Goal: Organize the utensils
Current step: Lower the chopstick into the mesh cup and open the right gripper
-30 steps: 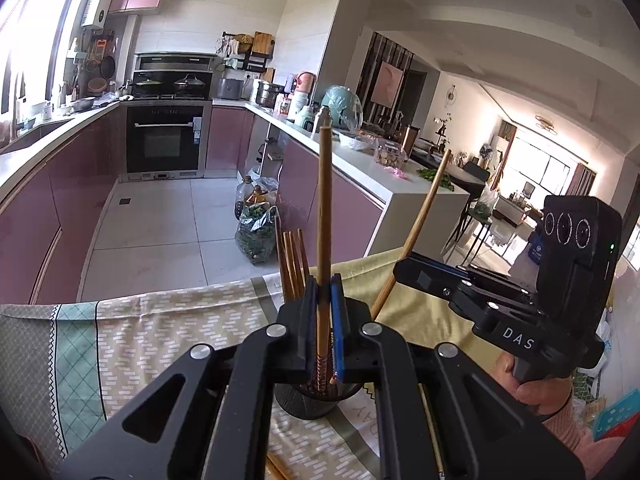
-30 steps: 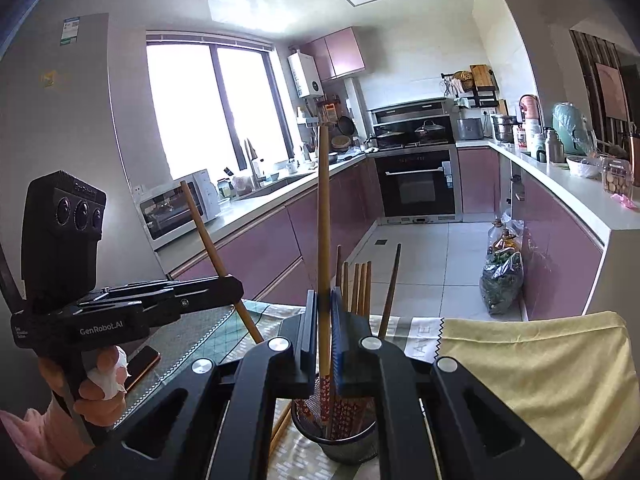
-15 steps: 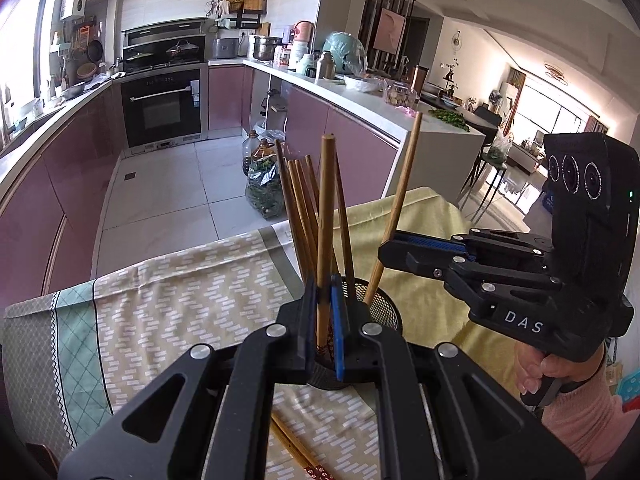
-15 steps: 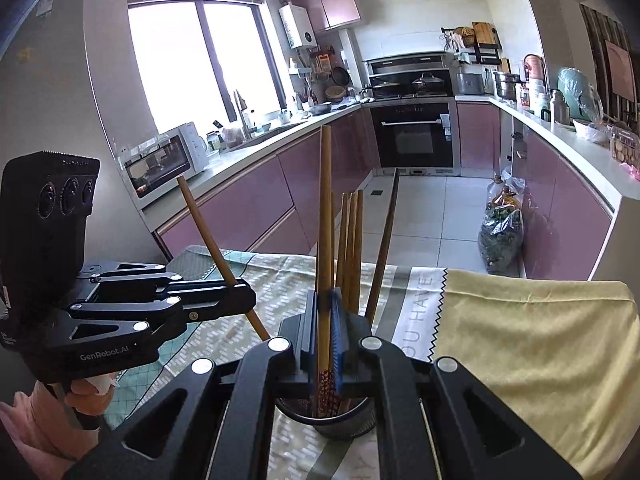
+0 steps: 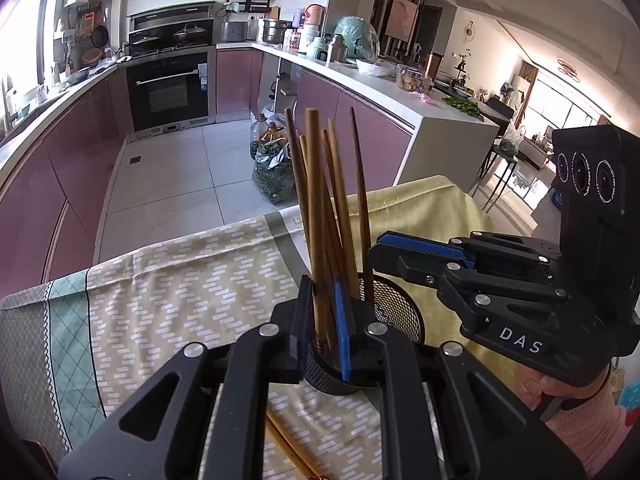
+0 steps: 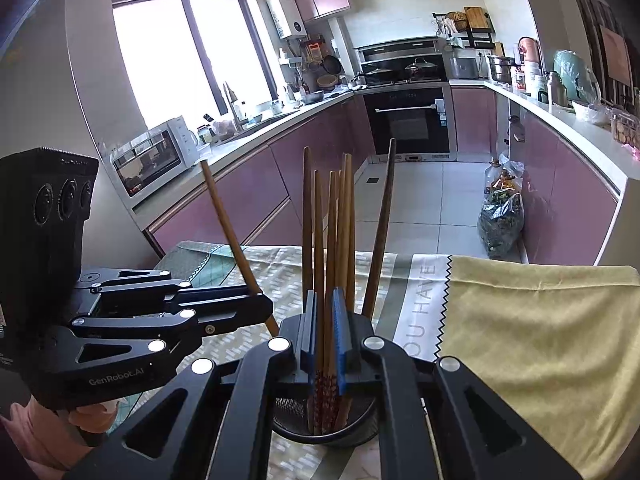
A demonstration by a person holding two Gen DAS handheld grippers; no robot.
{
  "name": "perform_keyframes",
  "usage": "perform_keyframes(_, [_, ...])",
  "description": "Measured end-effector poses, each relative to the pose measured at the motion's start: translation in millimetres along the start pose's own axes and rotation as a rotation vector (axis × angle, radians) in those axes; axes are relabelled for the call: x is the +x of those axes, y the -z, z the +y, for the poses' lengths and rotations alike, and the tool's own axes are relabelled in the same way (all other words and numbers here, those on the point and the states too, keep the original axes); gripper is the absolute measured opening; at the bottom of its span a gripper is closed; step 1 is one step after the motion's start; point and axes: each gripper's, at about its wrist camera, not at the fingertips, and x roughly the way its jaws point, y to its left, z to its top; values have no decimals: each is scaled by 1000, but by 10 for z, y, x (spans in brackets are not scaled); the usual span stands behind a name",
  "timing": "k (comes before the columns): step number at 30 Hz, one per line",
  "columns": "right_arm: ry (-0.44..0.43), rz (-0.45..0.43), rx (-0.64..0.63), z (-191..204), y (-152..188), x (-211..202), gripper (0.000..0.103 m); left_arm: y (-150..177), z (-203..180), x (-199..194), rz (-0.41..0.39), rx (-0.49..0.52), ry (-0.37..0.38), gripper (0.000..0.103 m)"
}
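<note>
Chopsticks (image 5: 340,200), where do they stand?
They lean fanned out in the black mesh holder (image 5: 396,312), mid-surface, straight ahead of both your claws.

What lies around it, from your left?
First a patterned cloth (image 5: 180,288) with a green checked band at its left edge. Then two loose chopsticks (image 5: 292,452) flat on the surface under your left claw (image 5: 322,292). On the right a plain yellow cloth (image 6: 540,340) is draped over the surface.

Anything in the way?
Your claws crowd the holder from both sides. The standing sticks rise between the pads in both wrist views.

And the claws?
Your left claw grips one chopstick (image 6: 232,232), tilted, its top leaning away from the holder. On your right claw (image 6: 325,300) the pads sit narrowly apart. I cannot tell whether they pinch the sticks between them.

How do the sticks look?
Brown wood, some darker. The lower ends in the holder are red-patterned.
</note>
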Motion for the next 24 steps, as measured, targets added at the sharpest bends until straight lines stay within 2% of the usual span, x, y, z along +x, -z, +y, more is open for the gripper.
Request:
perform_keyframes(3, [3,-3,2,13,29,-13,8,34,35,9,-4,-15,7,21])
perform_keyframes(7, [-4,-9,2,20,46,-52,10,86,84,-35,-17,-29,26,22])
perform_keyframes(10, [-16,-18,-5,61,94,-106,17,169,129,-114,-34,-40,40,23])
perform_keyframes(14, [-45,-37,-35,191,176,-226,22,321,192,-310,-79,-47,42,27])
perform_keyframes(18, [-80,-41,-92,379,357,-345,28,535,263,-517,-127,-50,13,39])
perform_keyframes(22, [-119,7,-120,521,610,-298,36,788,353,-599,-132,-73,-27,49])
perform_keyframes(24, [-126,42,-113,554,715,-207,37,924,406,-595,-123,-93,-50,70])
